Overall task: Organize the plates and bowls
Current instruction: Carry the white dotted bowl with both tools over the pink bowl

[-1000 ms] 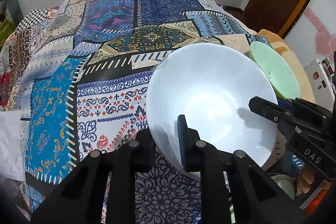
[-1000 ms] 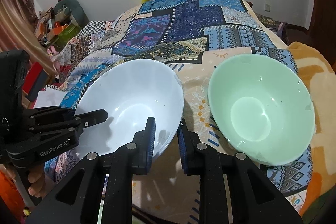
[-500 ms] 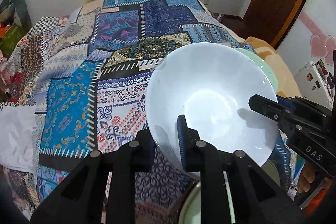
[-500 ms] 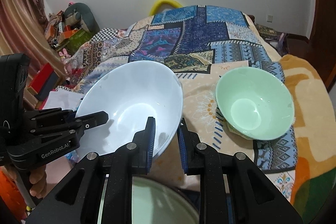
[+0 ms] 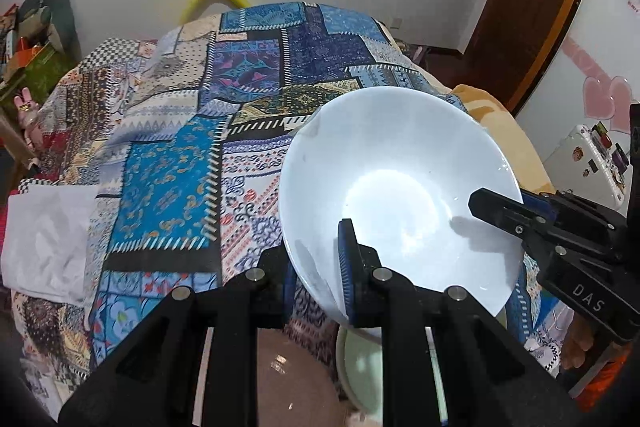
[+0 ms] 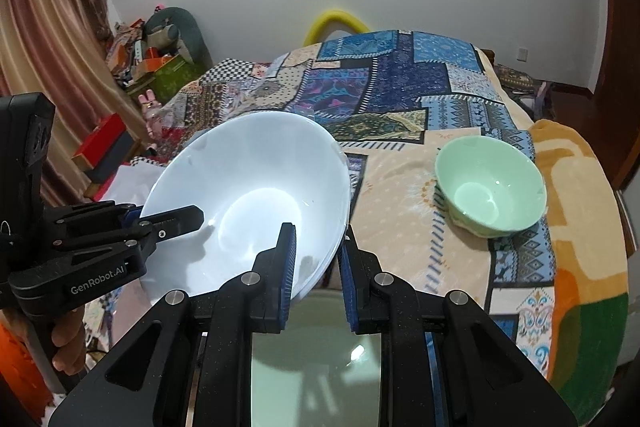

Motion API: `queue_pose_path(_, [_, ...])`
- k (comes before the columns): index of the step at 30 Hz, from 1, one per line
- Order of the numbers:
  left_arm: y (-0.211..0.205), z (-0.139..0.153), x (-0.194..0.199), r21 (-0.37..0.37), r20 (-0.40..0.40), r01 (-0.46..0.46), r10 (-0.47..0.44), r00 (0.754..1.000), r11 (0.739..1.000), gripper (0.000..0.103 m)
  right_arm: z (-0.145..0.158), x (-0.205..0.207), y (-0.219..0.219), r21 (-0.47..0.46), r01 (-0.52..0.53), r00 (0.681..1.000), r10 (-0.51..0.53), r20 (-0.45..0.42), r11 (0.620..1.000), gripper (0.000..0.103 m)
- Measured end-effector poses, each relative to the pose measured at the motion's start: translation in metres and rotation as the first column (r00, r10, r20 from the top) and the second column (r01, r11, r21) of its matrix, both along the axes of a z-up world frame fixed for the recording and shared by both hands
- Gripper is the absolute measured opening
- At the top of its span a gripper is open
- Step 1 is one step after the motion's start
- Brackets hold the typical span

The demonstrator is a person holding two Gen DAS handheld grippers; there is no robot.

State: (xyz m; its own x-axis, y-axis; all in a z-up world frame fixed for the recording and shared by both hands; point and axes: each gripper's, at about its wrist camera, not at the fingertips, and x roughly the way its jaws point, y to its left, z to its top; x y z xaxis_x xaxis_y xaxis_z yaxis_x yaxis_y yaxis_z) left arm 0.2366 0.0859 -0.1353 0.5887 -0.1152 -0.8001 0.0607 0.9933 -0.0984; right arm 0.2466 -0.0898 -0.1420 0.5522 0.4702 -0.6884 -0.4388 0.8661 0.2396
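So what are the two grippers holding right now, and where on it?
Both hold the white bowl by its rim: left gripper and right gripper each pinch the rim, on opposite sides.

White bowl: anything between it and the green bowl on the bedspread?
Nothing visible does. The white bowl hangs clamped by both tongs, left and right, on opposite rim edges. Only bare bedspread lies between it and the green bowl, which sits empty.
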Motion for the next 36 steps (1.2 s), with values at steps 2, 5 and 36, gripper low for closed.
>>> queue_pose_path(2, [0.004, 0.003, -0.009, 0.0, 0.004, -0.007, 0.007, 1.0, 1.0, 0.019, 0.002, -0.008, 0.005, 0.003, -0.01, 1.0, 0.01, 0.004, 1.0, 0.019])
queue_pose_path(5, [0.01, 0.006, -0.024, 0.002, 0.007, -0.019, 0.019, 1.0, 1.0, 0.019, 0.004, -0.016, 0.01, 0.008, -0.022, 1.0, 0.022, 0.006, 1.0, 0.019])
queue_pose_path(36, [0.095, -0.034, -0.117, -0.034, -0.079, -0.193, 0.19, 0.979, 0.981, 0.018, -0.037, -0.076, 0.091, -0.015, -0.181, 0.98, 0.18, -0.085, 0.983, 0.019])
